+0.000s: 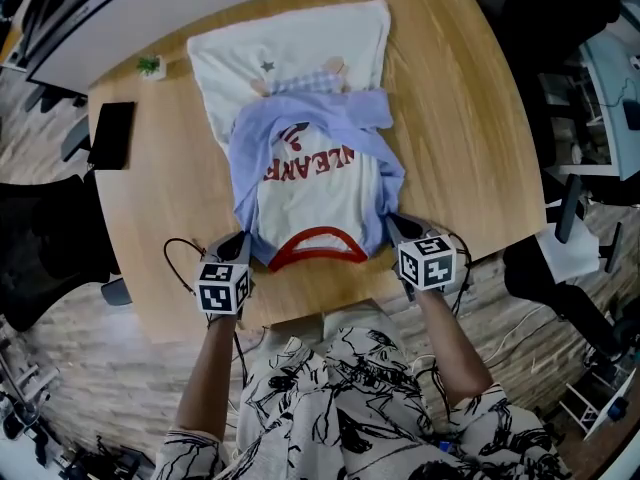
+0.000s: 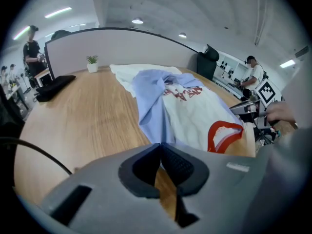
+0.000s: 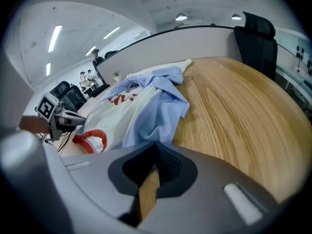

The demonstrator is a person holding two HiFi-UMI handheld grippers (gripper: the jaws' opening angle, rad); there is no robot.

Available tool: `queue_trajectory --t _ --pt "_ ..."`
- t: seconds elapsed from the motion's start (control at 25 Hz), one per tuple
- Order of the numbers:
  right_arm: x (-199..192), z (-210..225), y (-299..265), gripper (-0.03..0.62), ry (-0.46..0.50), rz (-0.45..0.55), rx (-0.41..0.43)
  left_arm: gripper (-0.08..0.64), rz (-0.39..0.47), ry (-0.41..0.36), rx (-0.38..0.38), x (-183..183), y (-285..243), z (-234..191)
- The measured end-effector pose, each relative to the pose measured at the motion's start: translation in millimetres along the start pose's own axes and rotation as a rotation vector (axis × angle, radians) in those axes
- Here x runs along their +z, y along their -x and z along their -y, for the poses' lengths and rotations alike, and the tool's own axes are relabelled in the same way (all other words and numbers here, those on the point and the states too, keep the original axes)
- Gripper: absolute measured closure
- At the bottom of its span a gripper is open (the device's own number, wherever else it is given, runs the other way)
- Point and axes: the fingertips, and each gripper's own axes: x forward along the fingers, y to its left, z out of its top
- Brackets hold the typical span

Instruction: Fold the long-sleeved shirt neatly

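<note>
A cream-bodied, pale blue-sleeved long-sleeved shirt (image 1: 318, 183) with red lettering lies spread on the round wooden table (image 1: 460, 118), its red collar (image 1: 318, 246) at the 6 o'clock end, nearest the person. The blue sleeves are folded in across the chest and bunched at the 12 o'clock end. There they overlap a flat white cloth (image 1: 290, 40) that reaches the table's far edge.

The left gripper (image 1: 240, 240) sits at the shirt's 7 o'clock corner, just beside the collar. Its jaws are clenched, and the blue shoulder edge runs right into the tips. The right gripper (image 1: 398, 226) sits at the 5 o'clock corner, clenched on the blue shoulder edge there. The collar lies between the two grippers
</note>
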Motion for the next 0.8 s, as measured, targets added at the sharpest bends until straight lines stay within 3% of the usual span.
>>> queue_trajectory --t 0.2,0.32,0.52,0.64,0.72,0.8 --pt "-9.8 16.7 11.9 0.58 0.119 -0.044 -0.08 0.546 -0.032 -0.06 0.072 -13.6 10.4 -10.7" --pt "-14.1 22.0 16.5 0.58 0.14 -0.058 -0.1 0.546 -0.062 -0.093 0.1 -20.1 16.2 -14.6" --pt "-21.9 28.3 24.7 0.58 0.147 -0.104 -0.146 0.546 -0.091 -0.076 0.12 -28.4 25.7 -10.0" --pt "-2.8 26.5 37.2 0.58 0.157 -0.017 -0.151 0.528 -0.032 -0.103 0.132 -15.6 36.1 -6.2" --pt "23.8 19.4 40.1 0.535 0.195 0.088 -0.104 0.447 0.028 -0.141 0.125 3.0 37.7 -5.9" --pt "39.2 13.2 31.1 0.489 0.259 0.126 -0.049 0.39 0.057 -0.183 0.118 18.3 30.7 -9.1"
